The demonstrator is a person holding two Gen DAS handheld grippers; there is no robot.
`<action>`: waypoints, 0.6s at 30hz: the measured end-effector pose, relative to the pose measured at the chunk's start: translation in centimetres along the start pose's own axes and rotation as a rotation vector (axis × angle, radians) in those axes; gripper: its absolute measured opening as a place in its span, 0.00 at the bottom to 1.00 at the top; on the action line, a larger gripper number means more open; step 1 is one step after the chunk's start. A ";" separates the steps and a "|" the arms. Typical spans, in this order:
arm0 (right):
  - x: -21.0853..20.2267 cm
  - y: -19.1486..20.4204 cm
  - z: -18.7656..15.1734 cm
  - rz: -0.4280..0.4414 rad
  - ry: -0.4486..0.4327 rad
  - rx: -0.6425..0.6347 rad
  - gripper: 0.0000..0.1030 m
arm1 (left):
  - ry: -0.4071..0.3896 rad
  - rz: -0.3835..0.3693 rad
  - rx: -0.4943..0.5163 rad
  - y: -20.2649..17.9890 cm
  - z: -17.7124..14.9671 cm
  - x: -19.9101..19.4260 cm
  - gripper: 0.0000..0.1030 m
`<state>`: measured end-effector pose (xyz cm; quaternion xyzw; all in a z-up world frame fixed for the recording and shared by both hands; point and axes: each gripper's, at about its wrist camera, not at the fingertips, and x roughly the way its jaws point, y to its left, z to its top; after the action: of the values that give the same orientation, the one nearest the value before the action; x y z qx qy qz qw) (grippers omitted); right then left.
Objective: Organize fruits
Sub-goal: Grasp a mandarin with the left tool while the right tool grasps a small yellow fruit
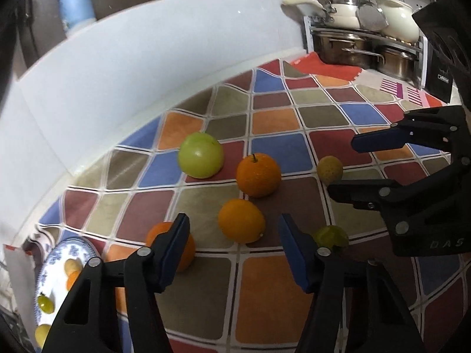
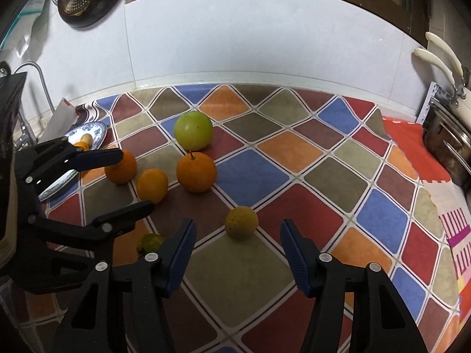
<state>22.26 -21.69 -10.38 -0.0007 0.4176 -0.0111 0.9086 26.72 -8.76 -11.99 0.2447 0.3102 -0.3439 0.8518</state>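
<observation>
Bare patterned tabletop (image 2: 338, 176) is seen right of the fruit cluster, open as far as the pot rack (image 2: 447, 147). Leftward the way is crowded: 3 oranges (image 2: 196, 171) and a green apple (image 2: 193, 130) sit close together, narrow gaps between. A small yellow fruit (image 2: 241, 223) lies apart, near the right gripper (image 2: 237, 254), fingers spread. The plate (image 1: 59, 253) at the left edge is partly filled.
</observation>
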 end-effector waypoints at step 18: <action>2.8 -0.6 0.0 0.047 0.068 0.050 0.35 | 0.082 -0.077 -0.027 0.7 0.3 2.1 0.35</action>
<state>24.04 -22.36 -12.48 0.0322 0.4477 -0.0001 0.8936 28.53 -9.43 -13.09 0.2353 0.3587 -0.3618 0.8277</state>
